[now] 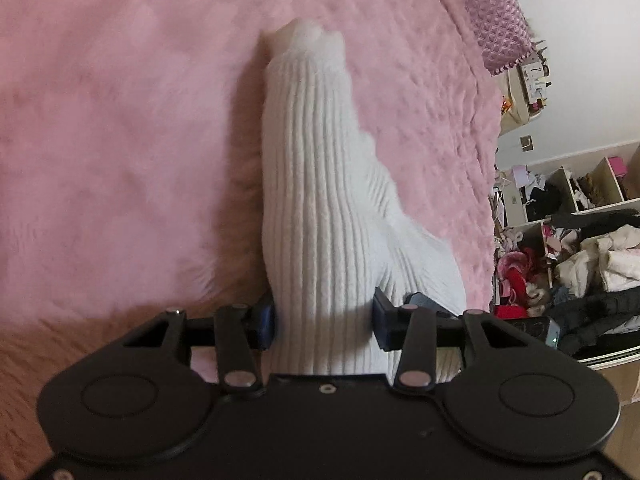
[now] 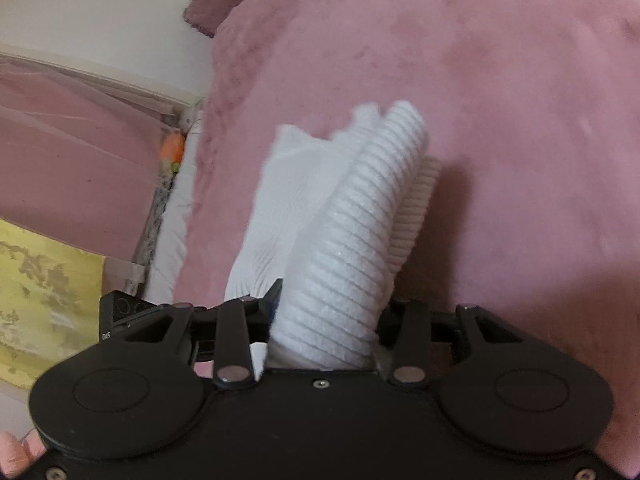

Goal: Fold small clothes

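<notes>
Both tongs are pinching the same white ribbed sock: my left gripper (image 1: pixel 324 322) is clamping one end of the sock (image 1: pixel 316 184), and my right gripper (image 2: pixel 330 314) is gripping a bunched, doubled part of the sock (image 2: pixel 352 236). From the left tongs, the sock is running straight ahead along the pointing line, its long axis stretching away over the pink fluffy blanket (image 1: pixel 120 140) with the far tip seeming to touch the pile. From the right tongs, the fabric is standing forward in loose layers just above the blanket (image 2: pixel 500 120). I am judging that the next fold depends on bringing the held ends together along that long axis; neither hand looks nearer than the other.
</notes>
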Demonstrator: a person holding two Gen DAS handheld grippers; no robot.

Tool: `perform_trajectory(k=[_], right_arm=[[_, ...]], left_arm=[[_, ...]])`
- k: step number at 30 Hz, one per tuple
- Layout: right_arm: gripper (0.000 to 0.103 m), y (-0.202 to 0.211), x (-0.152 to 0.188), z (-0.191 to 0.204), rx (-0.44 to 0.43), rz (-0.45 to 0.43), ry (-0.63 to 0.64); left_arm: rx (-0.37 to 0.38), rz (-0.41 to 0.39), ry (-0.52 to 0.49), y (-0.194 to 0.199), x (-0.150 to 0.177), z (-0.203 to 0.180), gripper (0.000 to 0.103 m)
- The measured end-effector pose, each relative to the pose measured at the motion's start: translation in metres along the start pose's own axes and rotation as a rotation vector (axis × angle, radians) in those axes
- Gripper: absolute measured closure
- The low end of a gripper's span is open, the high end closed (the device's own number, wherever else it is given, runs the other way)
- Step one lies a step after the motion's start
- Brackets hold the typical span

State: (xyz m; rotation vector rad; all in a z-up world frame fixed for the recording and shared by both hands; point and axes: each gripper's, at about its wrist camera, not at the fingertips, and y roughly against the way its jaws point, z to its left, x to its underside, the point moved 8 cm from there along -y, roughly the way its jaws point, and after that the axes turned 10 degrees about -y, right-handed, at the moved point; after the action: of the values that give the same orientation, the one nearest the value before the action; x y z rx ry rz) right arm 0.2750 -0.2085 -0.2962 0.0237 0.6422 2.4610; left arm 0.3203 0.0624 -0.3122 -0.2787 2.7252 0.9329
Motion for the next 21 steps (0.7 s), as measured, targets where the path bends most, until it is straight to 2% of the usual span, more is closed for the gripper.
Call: perform_trajectory(k=[7, 10, 11, 14, 17, 19, 21], right_arm=[[0.062, 0.004, 0.001, -0.017, -0.033, -0.025, -0.043], [0.055, 0.004, 0.000, -0.016, -0.040, -0.030, -0.055], [0.049, 0.008, -0.001, -0.015, -0.043, -0.046, -0.065], [0.034, 0.022, 0.000, -0.007, -0.050, -0.081, -0.070], [0.032, 0.042, 0.002, -0.001, 0.007, -0.122, -0.035], [0.032, 0.060, 0.000, 0.005, 0.042, -0.175, 0.007], [0.032, 0.081, -0.001, 0.018, 0.087, -0.251, 0.072]], left_arm=[[0.000, -0.007, -0.006, -0.010, -0.001, 0.001, 0.054], [-0.019, -0.010, -0.005, -0.015, -0.004, -0.005, 0.049], [-0.033, -0.012, -0.020, -0.011, -0.004, -0.007, 0.048], [-0.117, -0.022, -0.076, -0.006, -0.004, -0.021, 0.048], [-0.254, -0.054, -0.194, 0.014, -0.001, -0.037, 0.048], [-0.362, -0.082, -0.273, 0.027, 0.000, -0.048, 0.048], [-0.430, -0.110, -0.333, 0.041, 0.002, -0.061, 0.048]])
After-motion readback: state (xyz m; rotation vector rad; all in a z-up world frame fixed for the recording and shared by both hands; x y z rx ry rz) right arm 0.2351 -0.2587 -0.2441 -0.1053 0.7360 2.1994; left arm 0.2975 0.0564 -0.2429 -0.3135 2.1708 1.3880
